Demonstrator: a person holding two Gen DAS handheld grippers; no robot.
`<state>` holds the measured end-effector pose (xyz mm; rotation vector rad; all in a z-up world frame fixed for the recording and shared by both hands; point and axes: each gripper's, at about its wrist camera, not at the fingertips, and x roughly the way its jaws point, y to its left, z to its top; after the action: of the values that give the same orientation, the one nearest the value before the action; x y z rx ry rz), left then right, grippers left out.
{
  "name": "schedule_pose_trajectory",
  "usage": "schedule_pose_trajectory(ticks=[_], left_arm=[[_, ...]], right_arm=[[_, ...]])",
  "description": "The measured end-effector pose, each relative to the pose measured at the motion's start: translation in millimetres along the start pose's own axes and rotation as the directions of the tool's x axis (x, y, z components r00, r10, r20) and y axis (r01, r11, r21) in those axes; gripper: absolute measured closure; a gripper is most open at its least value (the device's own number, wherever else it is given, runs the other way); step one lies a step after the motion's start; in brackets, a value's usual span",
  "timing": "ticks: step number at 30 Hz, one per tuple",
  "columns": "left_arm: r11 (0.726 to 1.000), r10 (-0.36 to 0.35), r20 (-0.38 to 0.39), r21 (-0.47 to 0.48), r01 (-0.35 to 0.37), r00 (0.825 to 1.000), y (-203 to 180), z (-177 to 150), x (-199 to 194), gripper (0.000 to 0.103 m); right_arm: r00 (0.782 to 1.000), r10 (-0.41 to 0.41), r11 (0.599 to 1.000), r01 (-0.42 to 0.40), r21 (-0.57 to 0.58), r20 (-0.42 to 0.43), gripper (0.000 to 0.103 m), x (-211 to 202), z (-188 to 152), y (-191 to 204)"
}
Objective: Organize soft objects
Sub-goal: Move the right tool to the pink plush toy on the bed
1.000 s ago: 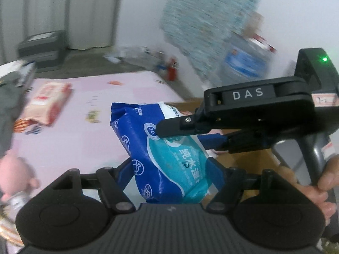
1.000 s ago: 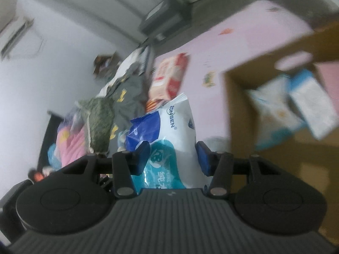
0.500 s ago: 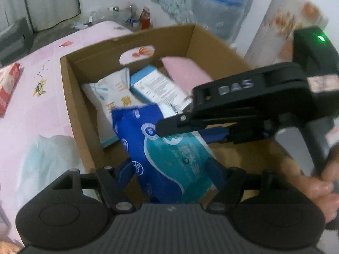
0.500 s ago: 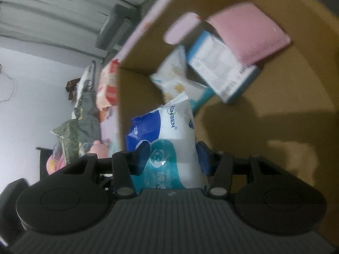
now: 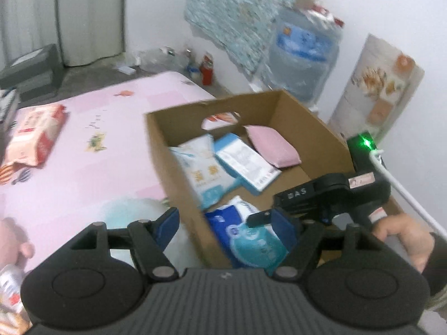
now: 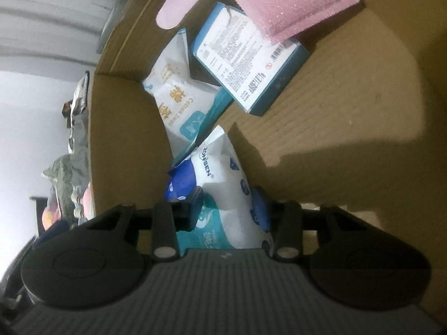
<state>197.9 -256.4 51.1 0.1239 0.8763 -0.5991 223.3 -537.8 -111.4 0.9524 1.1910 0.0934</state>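
Note:
A blue-and-white wipes pack point(image 5: 251, 240) point(image 6: 223, 173) hangs low inside the cardboard box point(image 5: 178, 173) point(image 6: 120, 139), by its near left wall. My right gripper point(image 6: 229, 203) point(image 5: 258, 222) has its pads pressing on the pack's sides, and its jaws are closing. My left gripper point(image 5: 226, 223) stands open above the box's near wall with nothing between its fingers. Further back in the box lie a cotton swab pack point(image 5: 204, 170) point(image 6: 176, 95), a blue carton point(image 5: 245, 162) point(image 6: 245, 64) and a pink pad point(image 5: 273, 148) point(image 6: 285, 2).
The box stands on a pink mat point(image 5: 97, 167). A red-and-white pack point(image 5: 33, 136) lies at the mat's left, a pink plush toy point(image 5: 14, 245) at the near left. Behind the box stand a water bottle point(image 5: 304, 53) and a printed roll point(image 5: 377, 83). A hand point(image 5: 402, 234) grips the right handle.
The right gripper carried the wipes pack from over the mat down into the box and squeezed it tighter. The pack has left the left gripper's jaws, which stay equally wide.

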Motion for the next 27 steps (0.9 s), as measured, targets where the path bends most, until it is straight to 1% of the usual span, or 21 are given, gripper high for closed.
schedule_pose_trajectory(ticks=[2, 6, 9, 12, 14, 16, 19, 23, 25, 27], left_arm=[[0.999, 0.013, 0.015, -0.031, -0.012, 1.0, 12.9, -5.6, -10.9, 0.029], [0.996, 0.047, 0.043, -0.075, -0.044, 0.998, 36.9, -21.6, -30.8, 0.029], [0.991, 0.084, 0.062, -0.106, -0.077, 0.995, 53.3, -35.4, -44.7, 0.029], [0.983, 0.117, 0.081, -0.148, -0.104, 0.99, 69.1, -49.4, -57.5, 0.028], [0.977, 0.131, 0.095, -0.179, -0.112, 0.987, 80.1, -57.9, -66.6, 0.028], [0.969, 0.156, 0.112, -0.208, -0.131, 0.981, 90.2, -67.4, -75.9, 0.027], [0.954, 0.206, 0.124, -0.245, -0.171, 0.971, 105.5, -82.2, -90.9, 0.027], [0.93, 0.265, 0.145, -0.299, -0.213, 0.953, 125.4, -102.7, -109.2, 0.027], [0.914, 0.311, 0.157, -0.321, -0.249, 0.938, 135.6, -113.6, -119.1, 0.027], [0.896, 0.356, 0.165, -0.339, -0.286, 0.92, 143.9, -121.8, -127.7, 0.027]], right_arm=[[0.999, 0.0, 1.0, 0.0, 0.013, 0.033, 0.068, 2.5, -2.9, 2.8], [0.996, -0.013, 1.0, 0.013, 0.001, 0.091, 0.069, 5.2, -6.8, 14.8], [0.995, -0.001, 1.0, -0.001, 0.027, 0.097, 0.068, 9.1, -7.3, 15.8], [0.993, -0.019, 1.0, 0.018, 0.01, 0.114, 0.066, 5.5, -8.8, 20.3], [0.99, -0.026, 1.0, 0.027, -0.002, 0.139, 0.065, -0.9, -9.7, 23.3], [0.985, -0.036, 0.999, 0.04, -0.016, 0.171, 0.061, -9.2, -10.8, 28.1], [0.978, -0.022, 0.998, 0.034, -0.055, 0.207, 0.059, -27.6, -15.6, 36.5], [0.968, 0.016, 0.988, 0.023, -0.15, 0.251, 0.058, -51.4, -25.6, 63.1], [0.966, 0.042, 0.979, 0.011, -0.203, 0.255, 0.057, -60.4, -31.2, 81.9], [0.97, 0.089, 0.968, -0.03, -0.251, 0.228, 0.056, -61.6, -37.1, 105.0]])
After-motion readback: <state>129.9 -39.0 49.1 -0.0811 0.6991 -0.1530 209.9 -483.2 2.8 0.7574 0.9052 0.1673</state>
